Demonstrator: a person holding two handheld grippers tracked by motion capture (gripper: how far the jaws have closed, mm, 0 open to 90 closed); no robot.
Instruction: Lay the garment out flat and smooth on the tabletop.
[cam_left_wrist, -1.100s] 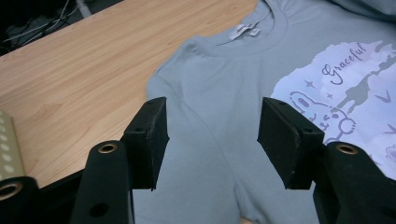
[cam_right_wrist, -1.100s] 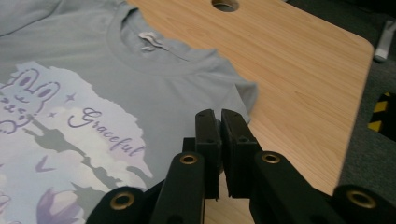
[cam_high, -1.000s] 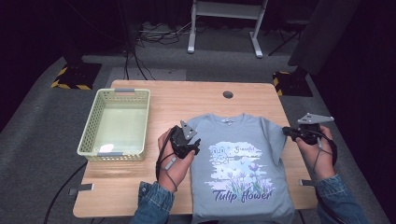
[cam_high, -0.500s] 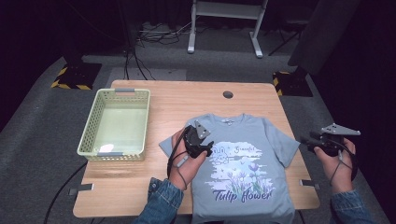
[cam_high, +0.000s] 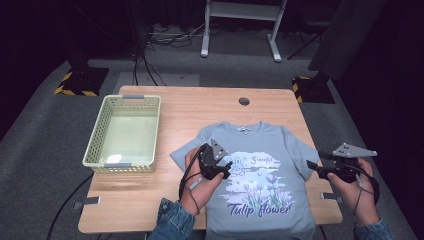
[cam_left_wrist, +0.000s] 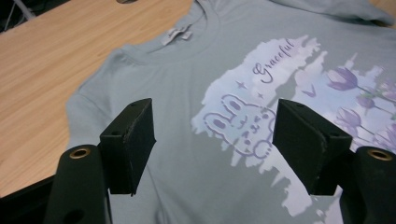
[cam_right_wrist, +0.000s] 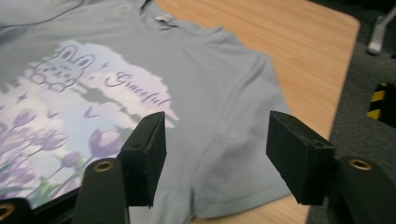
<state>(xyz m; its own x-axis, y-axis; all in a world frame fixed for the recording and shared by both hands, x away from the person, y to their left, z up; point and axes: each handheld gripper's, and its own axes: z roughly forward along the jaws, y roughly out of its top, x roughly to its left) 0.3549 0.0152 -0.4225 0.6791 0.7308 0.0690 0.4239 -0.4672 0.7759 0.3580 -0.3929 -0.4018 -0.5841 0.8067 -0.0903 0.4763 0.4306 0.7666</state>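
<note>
Cotton T-shirt (cam_high: 260, 180) lies flat; left gripper (cam_left_wrist: 212, 135) & right gripper (cam_right_wrist: 215, 149), jaws just spread, nothing pinched. Sleeve edges should be gripped evenly before folding.

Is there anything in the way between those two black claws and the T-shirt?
Nothing visible. The T-shirt lies flat on the table; the left gripper and right gripper hang open just above its bare fabric.
</note>
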